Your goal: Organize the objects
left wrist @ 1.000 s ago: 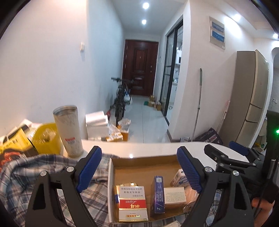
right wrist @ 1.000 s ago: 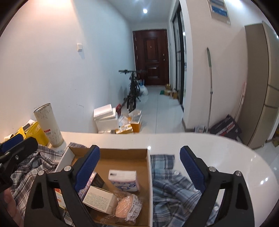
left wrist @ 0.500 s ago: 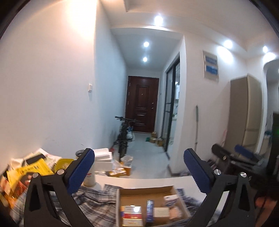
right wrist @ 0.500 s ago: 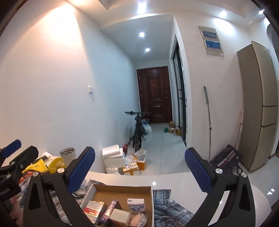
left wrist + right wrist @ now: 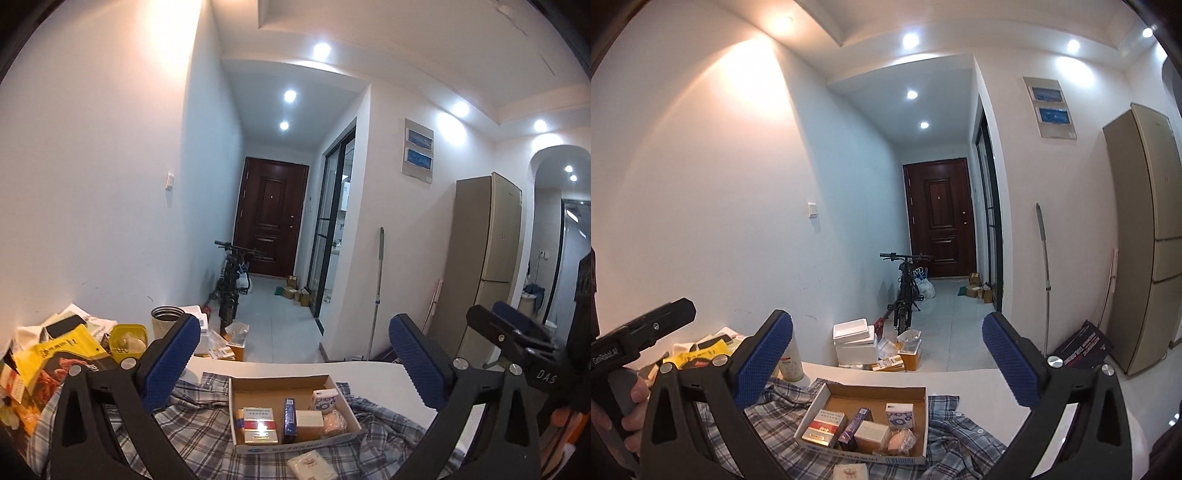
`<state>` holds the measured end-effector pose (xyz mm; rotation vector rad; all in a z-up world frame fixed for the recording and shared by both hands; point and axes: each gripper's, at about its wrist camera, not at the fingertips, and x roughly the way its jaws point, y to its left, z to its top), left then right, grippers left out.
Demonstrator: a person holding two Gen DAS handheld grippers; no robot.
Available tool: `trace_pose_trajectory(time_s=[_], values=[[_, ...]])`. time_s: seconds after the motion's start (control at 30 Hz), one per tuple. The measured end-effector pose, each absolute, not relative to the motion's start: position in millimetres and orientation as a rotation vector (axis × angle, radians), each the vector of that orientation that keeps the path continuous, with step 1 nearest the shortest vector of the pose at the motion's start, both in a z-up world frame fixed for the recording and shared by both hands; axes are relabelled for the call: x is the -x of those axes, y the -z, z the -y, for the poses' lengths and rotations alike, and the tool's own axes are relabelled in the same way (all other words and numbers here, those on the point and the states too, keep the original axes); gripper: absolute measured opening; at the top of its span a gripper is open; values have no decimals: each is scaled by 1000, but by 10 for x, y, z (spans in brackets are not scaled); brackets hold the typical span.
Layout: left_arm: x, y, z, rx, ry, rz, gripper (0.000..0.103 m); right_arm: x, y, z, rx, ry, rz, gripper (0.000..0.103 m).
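Two level claws [image 5: 294,360] [image 5: 887,360], agape, empty.

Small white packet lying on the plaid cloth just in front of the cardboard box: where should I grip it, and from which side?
Grip the small white packet across its two long edges, from above. It lies flat on the plaid cloth, apart from the cardboard box, with both sides free.

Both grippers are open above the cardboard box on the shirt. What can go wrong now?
The cardboard box rests on a rumpled plaid shirt, so pushing an item in could tilt or slide it. A white packet lies outside it, partly cut off from view, and could be missed.
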<state>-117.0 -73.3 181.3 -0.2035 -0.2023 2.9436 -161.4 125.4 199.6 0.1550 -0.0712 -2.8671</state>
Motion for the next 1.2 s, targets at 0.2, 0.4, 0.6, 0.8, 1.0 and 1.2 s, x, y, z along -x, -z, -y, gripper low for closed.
trace_pose_trajectory(time_s=[0.2, 0.4, 0.6, 0.8, 1.0, 1.2], values=[[835, -1668, 662, 141, -2971, 106, 103, 1310, -1827, -1224, -114, 2846, 63, 103], [962, -1456, 642, 282, -2922, 81, 103, 1375, -1548, -1246, -206, 2814, 87, 103], [1107, -1186, 699, 288, -2930, 166, 103, 1540, -1277, -1262, -286, 2816, 121, 103], [1322, -987, 772, 341, -2954, 186, 103, 1743, -1062, -1250, -384, 2800, 149, 103], [1417, -739, 820, 290, -3003, 83, 103, 1826, -891, -1236, -365, 2829, 129, 103], [1648, -532, 1000, 367, -3035, 152, 103, 2089, -531, -1149, -415, 2889, -34, 103]])
